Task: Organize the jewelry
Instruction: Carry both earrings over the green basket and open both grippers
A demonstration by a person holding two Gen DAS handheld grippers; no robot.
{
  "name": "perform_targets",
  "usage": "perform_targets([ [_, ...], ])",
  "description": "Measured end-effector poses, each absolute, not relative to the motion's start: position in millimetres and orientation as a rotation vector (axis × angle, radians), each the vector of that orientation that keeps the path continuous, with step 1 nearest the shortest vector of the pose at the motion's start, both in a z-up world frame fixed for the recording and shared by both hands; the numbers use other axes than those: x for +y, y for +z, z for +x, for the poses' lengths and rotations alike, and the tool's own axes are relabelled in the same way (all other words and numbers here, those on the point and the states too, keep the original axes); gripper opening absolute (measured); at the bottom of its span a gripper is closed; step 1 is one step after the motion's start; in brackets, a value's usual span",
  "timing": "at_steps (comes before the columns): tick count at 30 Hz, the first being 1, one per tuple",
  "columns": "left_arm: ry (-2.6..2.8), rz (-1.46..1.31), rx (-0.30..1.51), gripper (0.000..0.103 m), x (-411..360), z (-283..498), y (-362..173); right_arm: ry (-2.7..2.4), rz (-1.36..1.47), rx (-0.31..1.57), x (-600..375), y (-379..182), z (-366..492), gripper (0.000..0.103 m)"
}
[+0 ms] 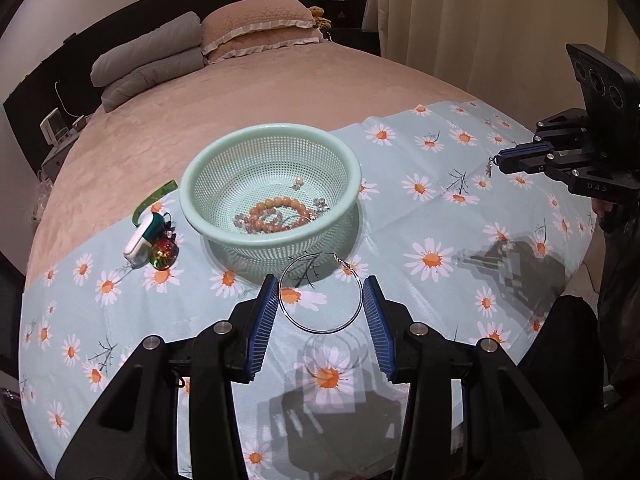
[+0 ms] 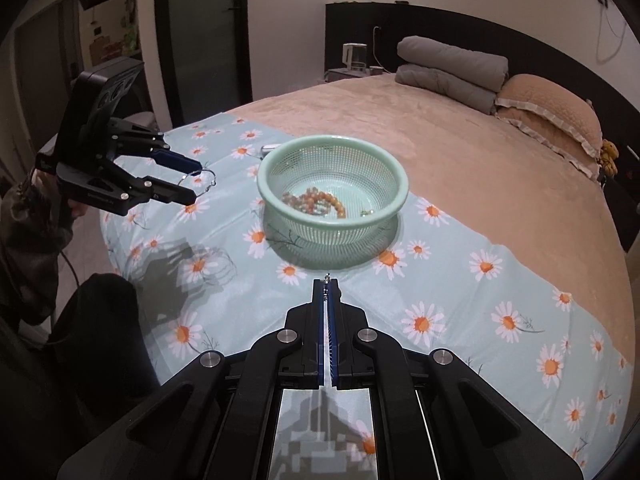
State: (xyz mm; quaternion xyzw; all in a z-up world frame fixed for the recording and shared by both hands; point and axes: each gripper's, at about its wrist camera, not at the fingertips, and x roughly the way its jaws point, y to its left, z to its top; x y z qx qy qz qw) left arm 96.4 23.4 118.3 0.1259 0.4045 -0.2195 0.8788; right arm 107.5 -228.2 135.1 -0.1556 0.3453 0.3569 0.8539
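A mint green perforated basket (image 1: 208,184) stands on a daisy-print cloth (image 1: 440,220) on the bed. Bead bracelets (image 1: 276,214) and a small pearl piece (image 1: 297,182) lie in it. My left gripper (image 1: 322,294) holds a large thin hoop earring (image 1: 320,330) between its fingers, above the cloth just in front of the basket; it also shows in the right wrist view (image 2: 192,186). My right gripper (image 2: 327,282) is shut on a small dangling earring (image 1: 489,167), held above the cloth to the right of the basket (image 2: 280,156).
A white and green case (image 1: 140,240), an iridescent ball (image 1: 162,255) and a green band (image 1: 156,196) lie left of the basket. Pillows (image 1: 256,24) and a folded grey quilt (image 1: 148,64) sit at the head of the bed. The cloth's near edge drops off the bed.
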Motion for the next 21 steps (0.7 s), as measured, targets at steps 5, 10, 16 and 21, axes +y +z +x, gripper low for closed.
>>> perform_targets([
  [5,-0.446,0.268,0.795,0.045,27.4,110.0,141.3,0.778,-0.369,0.693,-209.8,156.6,122.0,0.002],
  [10,-0.451,0.278,0.767,0.045,27.8,137.6,152.8,0.809,-0.399,0.668,-185.3,166.7,147.4,0.002],
  [16,-0.462,0.272,0.78,0.045,26.8,178.2,143.4,0.842,-0.406,0.665,-155.5,154.3,186.1,0.002],
  [21,-0.47,0.249,0.826,0.045,28.3,208.2,121.2,0.862,-0.411,0.704,-134.7,125.5,217.7,0.002],
])
